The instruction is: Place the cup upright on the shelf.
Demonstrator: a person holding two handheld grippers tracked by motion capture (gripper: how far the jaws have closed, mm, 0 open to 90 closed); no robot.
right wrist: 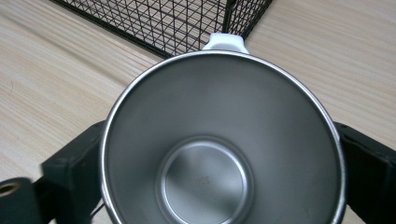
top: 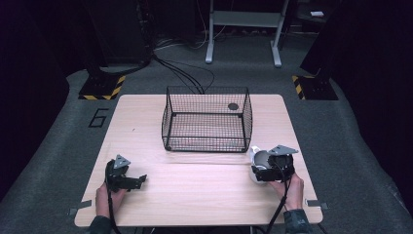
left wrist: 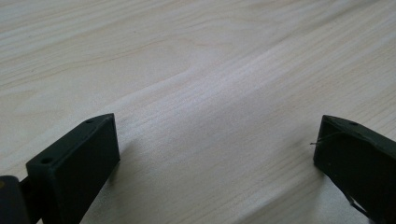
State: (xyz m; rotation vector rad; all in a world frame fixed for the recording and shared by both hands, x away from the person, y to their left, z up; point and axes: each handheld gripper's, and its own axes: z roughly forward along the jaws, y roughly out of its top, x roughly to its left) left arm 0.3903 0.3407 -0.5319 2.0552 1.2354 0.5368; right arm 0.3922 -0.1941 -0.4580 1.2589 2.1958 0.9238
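A steel cup (right wrist: 219,140) with a white outside and a white handle (right wrist: 225,43) sits between the jaws of my right gripper (right wrist: 219,154), and its open mouth faces that camera. The cup is empty. Both jaws press against its sides. In the high view the cup (top: 258,158) and right gripper (top: 259,170) are at the table's right, just in front of the black wire basket (top: 207,119). My left gripper (top: 140,179) is low at the table's left front, with its jaws wide apart over bare wood (left wrist: 217,135).
The wire basket (right wrist: 177,18) stands at the middle back of the wooden table (top: 204,200) with a small dark disc (top: 233,106) at its far right corner. Cables and stand legs lie on the grey floor beyond.
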